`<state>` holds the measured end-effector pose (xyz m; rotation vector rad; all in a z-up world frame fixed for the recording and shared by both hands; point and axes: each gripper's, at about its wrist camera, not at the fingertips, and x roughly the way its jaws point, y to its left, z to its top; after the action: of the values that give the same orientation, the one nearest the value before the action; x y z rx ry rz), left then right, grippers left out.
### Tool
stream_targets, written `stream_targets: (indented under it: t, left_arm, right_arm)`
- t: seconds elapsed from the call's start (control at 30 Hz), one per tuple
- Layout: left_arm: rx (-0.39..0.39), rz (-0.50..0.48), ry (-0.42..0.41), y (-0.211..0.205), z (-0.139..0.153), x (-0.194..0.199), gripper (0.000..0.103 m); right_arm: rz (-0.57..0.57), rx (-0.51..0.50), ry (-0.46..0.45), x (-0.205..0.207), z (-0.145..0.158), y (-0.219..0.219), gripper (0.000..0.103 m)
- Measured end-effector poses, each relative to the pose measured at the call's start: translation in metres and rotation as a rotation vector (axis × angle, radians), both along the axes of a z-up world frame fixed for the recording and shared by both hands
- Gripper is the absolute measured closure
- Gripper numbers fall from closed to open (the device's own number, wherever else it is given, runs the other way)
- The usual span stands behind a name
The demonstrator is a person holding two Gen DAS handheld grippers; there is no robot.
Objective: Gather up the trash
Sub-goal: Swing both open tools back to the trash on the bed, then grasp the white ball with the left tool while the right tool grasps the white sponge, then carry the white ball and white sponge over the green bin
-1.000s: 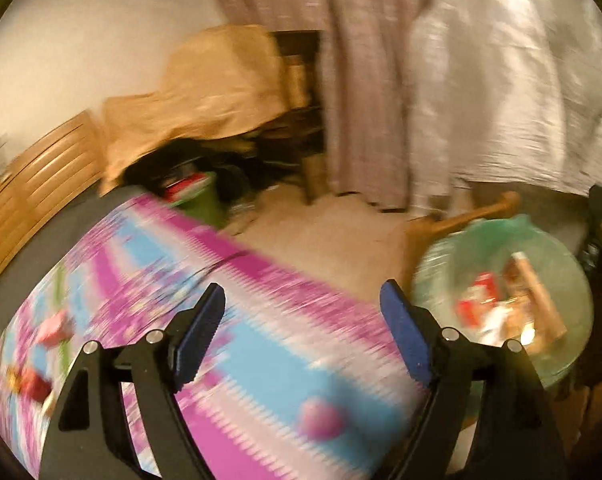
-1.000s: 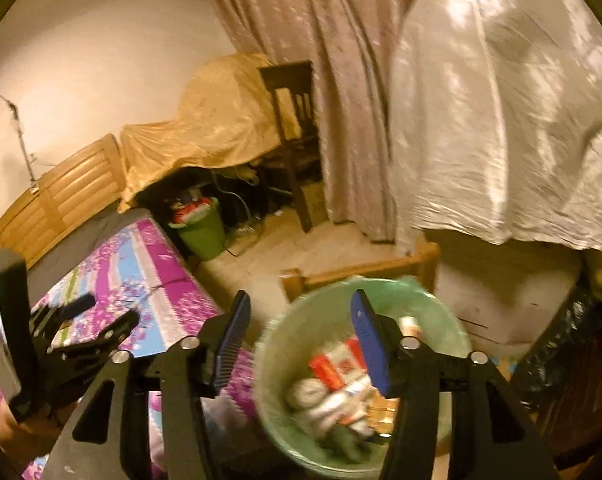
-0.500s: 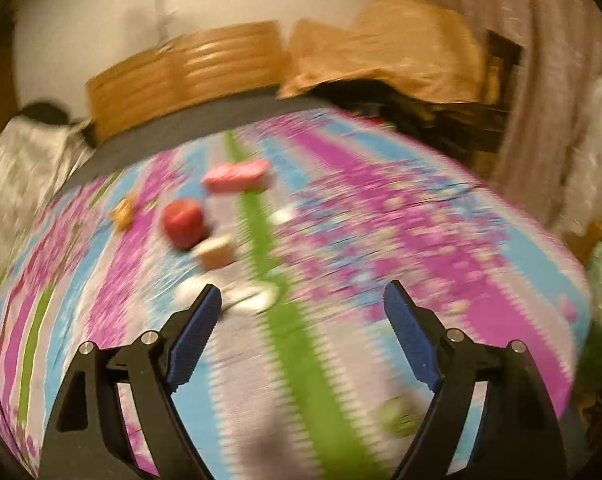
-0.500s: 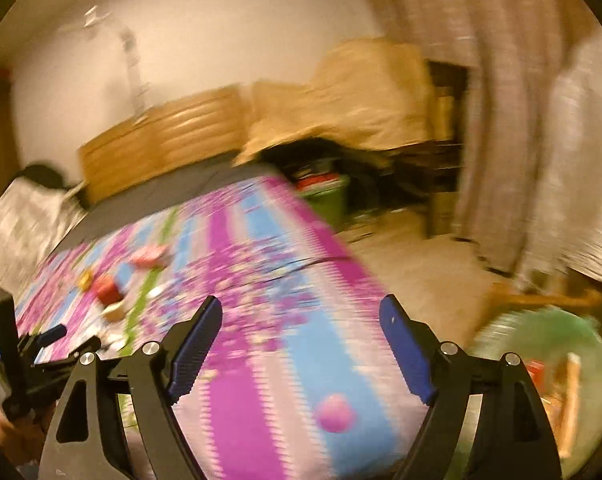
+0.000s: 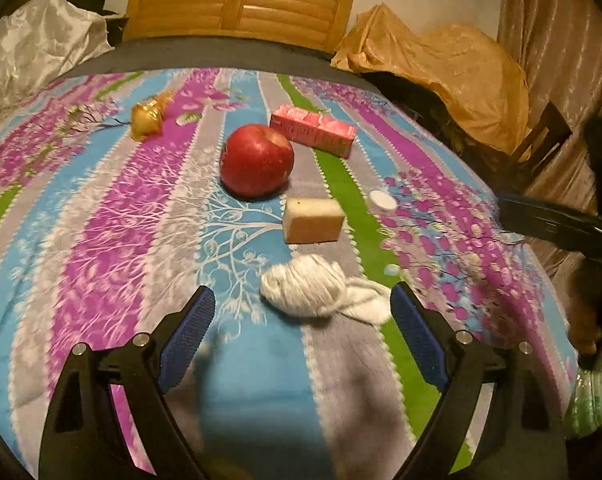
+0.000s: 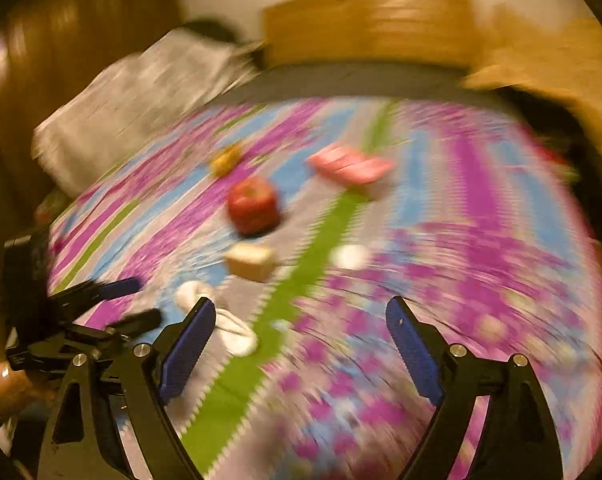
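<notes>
Trash lies on the striped blanket [image 5: 101, 240]: a white crumpled wad [image 5: 313, 292], a tan block [image 5: 313, 220], a white cap [image 5: 382, 201], a pink carton [image 5: 313, 131] and a gold wrapper [image 5: 147, 118]. A red apple [image 5: 257, 160] sits among them. My left gripper [image 5: 301, 328] hovers just short of the wad, its jaws opening with nothing between them. The blurred right wrist view shows the same apple [image 6: 253, 210], carton [image 6: 349, 166], block [image 6: 251, 260] and wad [image 6: 229, 328]. My right gripper [image 6: 299, 332] is also opening, empty, over the green stripe. The left gripper [image 6: 131, 302] shows at its left.
A wooden headboard [image 5: 237, 0] stands at the far end of the bed. A silvery cloth [image 5: 41, 52] is heaped at the left. A tan-draped piece of furniture [image 5: 441, 64] and a chair [image 5: 541, 136] stand at the right. A green bin liner [image 5: 593, 400] shows at the bed's right corner.
Both views swung from the green bin beside the bed over to the blanket and its litter. The right jaws spread wider. The left gripper closed in on the white wad.
</notes>
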<state>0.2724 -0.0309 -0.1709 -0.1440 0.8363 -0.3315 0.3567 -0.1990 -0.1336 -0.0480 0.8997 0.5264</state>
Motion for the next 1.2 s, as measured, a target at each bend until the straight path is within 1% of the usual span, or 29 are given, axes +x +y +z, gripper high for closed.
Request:
stream_targets:
  t: [0.07, 0.13, 0.23, 0.27, 0.3, 0.33, 0.37, 0.43, 0.47, 0.5, 0.53, 0.57, 0.6, 0.67, 0.73, 0.77, 0.8, 0.83, 0.87, 0.9, 0.97, 1.03, 1.1, 1.13, 1.17, 1.2]
  left_arm:
    - [-0.035, -0.019, 0.017, -0.002, -0.007, 0.01, 0.017]
    - [-0.059, -0.042, 0.038, -0.004, -0.014, 0.02, 0.017]
    - [-0.087, -0.072, 0.068, -0.007, -0.023, 0.029, 0.018]
    - [-0.102, -0.078, 0.081, -0.008, -0.026, 0.032, 0.022]
    - [-0.11, -0.077, 0.093, -0.007, -0.029, 0.034, 0.023]
    - [-0.119, -0.074, 0.093, -0.007, -0.03, 0.035, 0.025]
    - [-0.128, -0.072, 0.087, -0.006, -0.03, 0.035, 0.03]
    - [-0.156, -0.077, 0.095, -0.005, -0.032, 0.038, 0.037]
    - [-0.162, -0.073, 0.096, -0.005, -0.033, 0.039, 0.046]
    - [-0.165, -0.075, 0.101, -0.005, -0.034, 0.041, 0.053]
    - [-0.166, -0.083, 0.109, -0.005, -0.036, 0.043, 0.061]
    - [-0.165, -0.086, 0.115, -0.006, -0.037, 0.045, 0.061]
    - [-0.169, -0.083, 0.115, -0.005, -0.038, 0.045, 0.062]
    - [-0.189, -0.064, 0.123, -0.005, -0.038, 0.046, 0.062]
    - [-0.192, -0.049, 0.127, -0.006, -0.037, 0.044, 0.061]
    - [-0.187, -0.049, 0.126, -0.007, -0.037, 0.043, 0.061]
    - [-0.184, -0.05, 0.128, -0.008, -0.037, 0.044, 0.06]
    - [-0.178, -0.052, 0.129, -0.009, -0.037, 0.043, 0.06]
    - [-0.174, -0.056, 0.128, -0.009, -0.037, 0.043, 0.061]
    - [-0.175, -0.063, 0.126, -0.009, -0.036, 0.043, 0.064]
    - [-0.195, -0.06, 0.129, -0.005, -0.036, 0.043, 0.068]
    - [-0.188, -0.033, 0.126, -0.002, -0.033, 0.04, 0.069]
    - [-0.178, -0.009, 0.11, -0.001, -0.025, 0.036, 0.069]
    - [-0.179, 0.003, 0.093, -0.001, -0.015, 0.031, 0.069]
    - [-0.173, 0.009, 0.079, -0.001, -0.01, 0.028, 0.069]
    - [-0.157, 0.015, 0.06, -0.003, -0.002, 0.024, 0.069]
  right_arm:
    - [0.119, -0.033, 0.034, 0.03, -0.015, 0.023, 0.016]
    - [0.2, -0.079, 0.046, 0.054, -0.029, 0.042, 0.016]
    - [0.302, -0.065, 0.078, 0.08, -0.045, 0.057, 0.017]
    - [0.332, -0.058, 0.091, 0.087, -0.05, 0.059, 0.02]
    - [0.366, -0.062, 0.108, 0.091, -0.055, 0.064, 0.025]
    - [0.391, -0.08, 0.118, 0.091, -0.061, 0.067, 0.026]
    - [0.41, -0.09, 0.125, 0.094, -0.066, 0.071, 0.032]
    - [0.456, -0.066, 0.135, 0.098, -0.073, 0.075, 0.036]
    - [0.464, -0.056, 0.132, 0.098, -0.075, 0.077, 0.041]
    - [0.475, -0.027, 0.145, 0.099, -0.074, 0.078, 0.054]
    - [0.486, -0.002, 0.163, 0.098, -0.075, 0.079, 0.06]
    - [0.487, -0.013, 0.157, 0.095, -0.074, 0.078, 0.062]
    - [0.487, -0.018, 0.156, 0.094, -0.075, 0.08, 0.062]
    - [0.474, -0.003, 0.167, 0.095, -0.074, 0.08, 0.062]
    - [0.461, 0.02, 0.188, 0.096, -0.075, 0.078, 0.062]
    - [0.458, 0.029, 0.203, 0.096, -0.076, 0.078, 0.061]
    - [0.453, 0.035, 0.223, 0.097, -0.079, 0.078, 0.055]
    - [0.446, 0.015, 0.234, 0.096, -0.084, 0.079, 0.055]
    - [0.444, 0.009, 0.238, 0.094, -0.087, 0.08, 0.058]
    - [0.433, 0.027, 0.24, 0.094, -0.086, 0.078, 0.061]
    - [0.397, 0.08, 0.243, 0.093, -0.08, 0.071, 0.065]
    - [0.344, 0.13, 0.21, 0.088, -0.067, 0.059, 0.066]
    - [0.268, 0.192, 0.153, 0.072, -0.044, 0.042, 0.067]
    - [0.21, 0.211, 0.107, 0.057, -0.028, 0.031, 0.067]
    - [0.167, 0.216, 0.079, 0.045, -0.019, 0.023, 0.067]
    - [0.101, 0.214, 0.042, 0.026, -0.005, 0.012, 0.067]
